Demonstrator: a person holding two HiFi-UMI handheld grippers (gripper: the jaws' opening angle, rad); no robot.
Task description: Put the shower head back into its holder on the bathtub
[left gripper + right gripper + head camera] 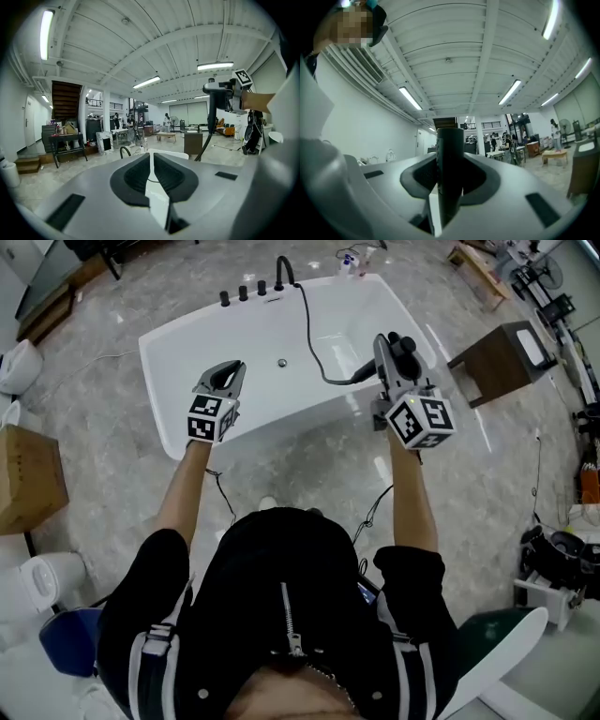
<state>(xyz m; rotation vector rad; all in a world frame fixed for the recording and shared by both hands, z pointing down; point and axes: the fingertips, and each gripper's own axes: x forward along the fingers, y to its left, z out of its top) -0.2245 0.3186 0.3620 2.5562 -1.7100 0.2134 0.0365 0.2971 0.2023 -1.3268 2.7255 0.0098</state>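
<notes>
The white bathtub (159,390) lies ahead of me, with a black faucet (284,273) and a row of black fittings (242,293) on its far rim. A black hose (314,343) runs from there across the tub to the black shower head (405,351). My right gripper (394,357) is shut on its handle (450,164), over the tub's right side. In the left gripper view the shower head (213,101) stands upright at the right. My left gripper (225,379) is shut and empty above the tub's near left rim, its jaws together (151,161).
A wooden side table (502,357) stands right of the tub. A cardboard box (28,474) and white fixtures sit at the left, equipment and cables at the far right (562,563). People stand far off in the hall (166,122).
</notes>
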